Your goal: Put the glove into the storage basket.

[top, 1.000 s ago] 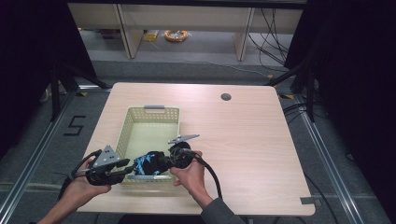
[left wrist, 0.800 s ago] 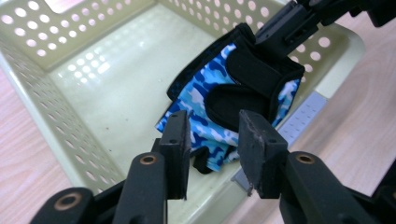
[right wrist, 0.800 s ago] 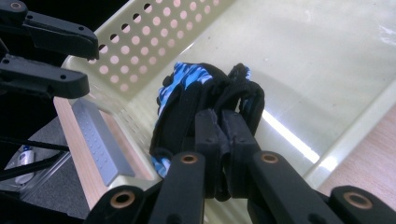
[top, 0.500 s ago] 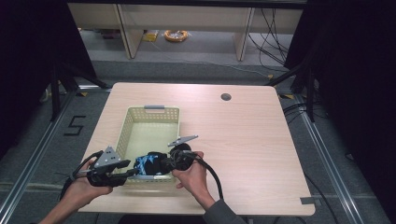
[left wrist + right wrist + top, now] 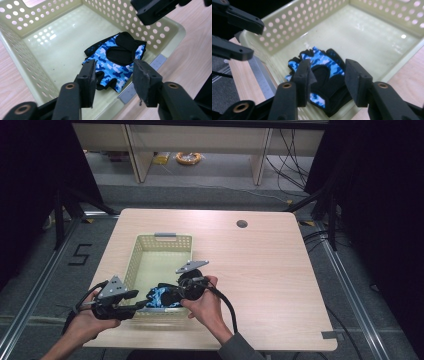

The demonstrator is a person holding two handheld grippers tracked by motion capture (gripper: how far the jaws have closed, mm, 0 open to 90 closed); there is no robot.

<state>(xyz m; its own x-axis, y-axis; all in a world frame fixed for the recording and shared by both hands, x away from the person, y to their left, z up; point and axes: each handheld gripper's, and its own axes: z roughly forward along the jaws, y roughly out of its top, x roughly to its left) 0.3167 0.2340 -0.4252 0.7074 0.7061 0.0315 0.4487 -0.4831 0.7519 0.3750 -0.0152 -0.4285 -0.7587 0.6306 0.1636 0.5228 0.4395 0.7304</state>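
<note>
Both grippers stand with jaws parted and nothing between the pads; each pair has just been opening. Left gripper (image 5: 142,304) hangs at the basket's near left corner, and the right gripper (image 5: 167,295) reaches over the near rim from the other side. Between and below them lies the glove (image 5: 113,62), a fingerless one in blue camouflage with black palm patches, flat on the basket floor against the near wall, free of both grippers. In the left gripper view its cuff points toward the near rim; in the right gripper view the black palm faces up.

Basket (image 5: 162,240): pale yellow-green plastic, perforated walls, a grey tab on the far rim and another on the near rim. It sits at the near left part of the table (image 5: 270,285), its near wall close to the table's near edge.

Risk, as judged: the glove is limp and lies hard against the wall, so a jaw lowered for a fresh grasp could strike the rim or catch a wall hole, dragging the light basket toward the table's edge.

Table: light wood grain, a round cable hole (image 5: 242,224) near the far edge. Beyond it, a grey floor, pale shelving, loose cables, a yellow coil (image 5: 188,157); dark curtains flank both sides.
</note>
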